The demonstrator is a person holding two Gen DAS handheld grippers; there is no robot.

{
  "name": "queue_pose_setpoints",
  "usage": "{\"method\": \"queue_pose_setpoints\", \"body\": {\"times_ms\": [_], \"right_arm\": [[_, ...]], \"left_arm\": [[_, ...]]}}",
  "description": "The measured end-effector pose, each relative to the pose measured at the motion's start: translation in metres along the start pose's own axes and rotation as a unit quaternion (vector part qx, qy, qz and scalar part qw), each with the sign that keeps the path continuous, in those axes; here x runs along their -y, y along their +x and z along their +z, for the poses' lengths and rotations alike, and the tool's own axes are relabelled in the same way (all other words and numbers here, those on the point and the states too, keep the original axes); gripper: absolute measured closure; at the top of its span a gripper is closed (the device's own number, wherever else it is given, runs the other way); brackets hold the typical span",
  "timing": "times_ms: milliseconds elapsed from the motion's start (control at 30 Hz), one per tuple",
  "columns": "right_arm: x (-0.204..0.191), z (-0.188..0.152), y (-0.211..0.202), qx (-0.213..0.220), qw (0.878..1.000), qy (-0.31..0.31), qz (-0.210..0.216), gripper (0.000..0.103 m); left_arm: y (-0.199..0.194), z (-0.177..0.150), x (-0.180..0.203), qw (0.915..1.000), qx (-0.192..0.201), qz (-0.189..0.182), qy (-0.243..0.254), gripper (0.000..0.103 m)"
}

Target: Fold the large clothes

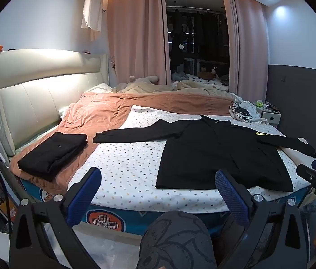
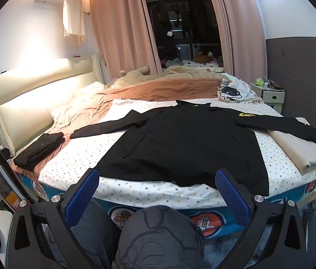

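Note:
A large black long-sleeved jacket (image 1: 216, 152) lies spread flat on the dotted white sheet (image 1: 126, 163), both sleeves stretched out sideways. It also shows in the right wrist view (image 2: 180, 148), with a yellow badge near its right shoulder. A folded black garment (image 1: 52, 152) lies on the orange blanket at the left; it shows in the right wrist view (image 2: 39, 148) too. My left gripper (image 1: 158, 179) is open and empty, held short of the bed's near edge. My right gripper (image 2: 158, 179) is open and empty, just before the jacket's hem.
An orange blanket (image 1: 113, 109) covers the head and far side of the bed. A folded beige cloth (image 2: 303, 150) lies under the right sleeve. Cables and white fabric (image 2: 234, 90) sit at the far right corner. A nightstand (image 2: 270, 92) stands beyond. My knees (image 2: 158, 235) are below the grippers.

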State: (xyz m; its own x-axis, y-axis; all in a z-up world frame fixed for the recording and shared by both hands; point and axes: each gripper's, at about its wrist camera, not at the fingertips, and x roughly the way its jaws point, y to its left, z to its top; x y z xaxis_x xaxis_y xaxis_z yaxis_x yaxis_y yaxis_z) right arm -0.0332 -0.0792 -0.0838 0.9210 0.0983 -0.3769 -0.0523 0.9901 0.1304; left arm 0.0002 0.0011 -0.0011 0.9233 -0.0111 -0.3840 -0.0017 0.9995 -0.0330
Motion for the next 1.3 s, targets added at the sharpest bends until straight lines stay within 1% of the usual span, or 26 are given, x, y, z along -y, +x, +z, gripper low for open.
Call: {"method": "queue_pose_setpoints", "body": {"times_ms": [267,300,367,467,533,1300], "right_arm": [[-0.001,0.001,-0.001,-0.001,1.0,-0.003,-0.006,0.0],[-0.008,0.002,-0.001,-0.002,1.0,-0.004,-0.005,0.0],[-0.012,0.003,0.0,-0.001,1.0,-0.004,-0.006,0.0],[-0.011,0.0,-0.001,0.0,1.0,-0.003,-0.003,0.0],[-0.002,-0.001,-0.001,0.0,1.0,-0.001,0.002,0.0],[-0.008,-0.001,-0.005,0.007,1.0,-0.004,0.005,0.0]], "left_arm": [[-0.003,-0.004,-0.015,0.9999,-0.003,-0.009,-0.014,0.0],[-0.004,-0.001,-0.008,1.0,0.0,0.003,-0.004,0.0],[-0.002,0.0,-0.006,1.0,-0.003,0.006,-0.003,0.0],[-0.003,-0.001,-0.007,1.0,0.0,0.006,-0.005,0.0],[-0.005,-0.001,-0.007,1.0,0.001,0.005,-0.007,0.0],[-0.019,0.003,-0.008,0.9998,0.011,0.003,-0.014,0.0]]}}
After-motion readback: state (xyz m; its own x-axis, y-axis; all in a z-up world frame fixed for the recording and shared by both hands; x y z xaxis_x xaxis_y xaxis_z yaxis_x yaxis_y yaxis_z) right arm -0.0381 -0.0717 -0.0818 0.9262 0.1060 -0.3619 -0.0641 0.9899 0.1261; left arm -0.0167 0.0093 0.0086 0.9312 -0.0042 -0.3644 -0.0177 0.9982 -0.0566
